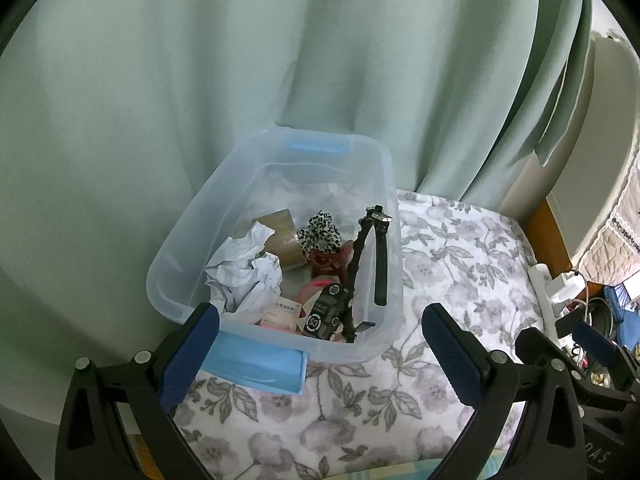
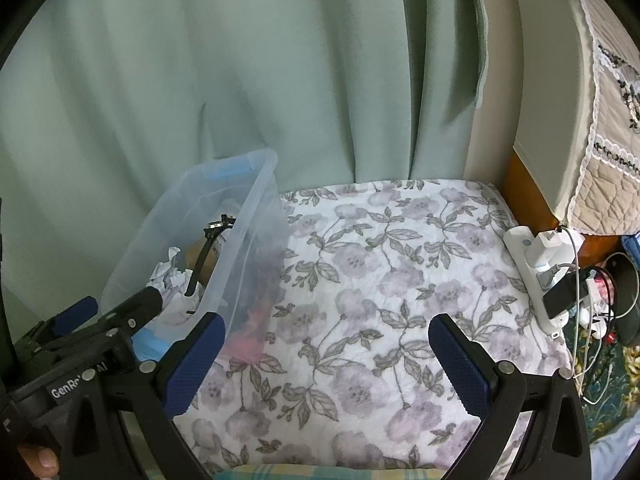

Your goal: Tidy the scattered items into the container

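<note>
A clear plastic bin [image 1: 192, 216] with blue latches stands on the floral cloth at the left, against the green curtain; it also shows in the right wrist view [image 2: 256, 204]. Inside lie crumpled white paper [image 1: 244, 268], a brown tape roll [image 1: 284, 236], a leopard scrunchie [image 1: 322, 234], a red hair clip [image 1: 330, 262], a black watch [image 1: 380, 256] and a black packet [image 1: 326, 312]. My left gripper [image 1: 320, 354] is open and empty just in front of the bin. My right gripper [image 2: 326, 364] is open and empty over bare cloth right of the bin.
The floral cloth [image 2: 400, 280] covers the surface. A white power strip [image 2: 536, 276] with chargers and cables lies at its right edge. The green curtain [image 2: 240, 80] hangs behind. A quilted cover [image 2: 608, 140] is at the far right.
</note>
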A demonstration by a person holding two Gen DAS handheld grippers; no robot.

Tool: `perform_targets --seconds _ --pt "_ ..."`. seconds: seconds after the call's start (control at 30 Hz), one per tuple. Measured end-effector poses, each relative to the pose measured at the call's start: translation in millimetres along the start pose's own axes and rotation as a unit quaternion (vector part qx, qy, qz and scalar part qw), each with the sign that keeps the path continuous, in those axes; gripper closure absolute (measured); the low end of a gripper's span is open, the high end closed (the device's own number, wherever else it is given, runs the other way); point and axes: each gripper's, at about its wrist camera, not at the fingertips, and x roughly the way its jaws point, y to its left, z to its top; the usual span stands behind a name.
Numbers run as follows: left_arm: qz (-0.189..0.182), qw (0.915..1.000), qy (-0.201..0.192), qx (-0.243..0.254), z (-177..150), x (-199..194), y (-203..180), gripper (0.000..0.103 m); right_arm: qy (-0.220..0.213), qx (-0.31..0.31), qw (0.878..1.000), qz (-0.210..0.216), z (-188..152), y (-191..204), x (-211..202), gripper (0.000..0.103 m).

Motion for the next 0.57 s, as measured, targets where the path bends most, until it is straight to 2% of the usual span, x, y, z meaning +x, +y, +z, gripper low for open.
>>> perform_targets --seconds 0.57 --pt "-0.004 1.0000 -0.002 -0.009 0.1 -1.7 2.2 0.002 -0.002 -0.002 1.000 -0.004 0.5 -0.9 -2.8 0.000"
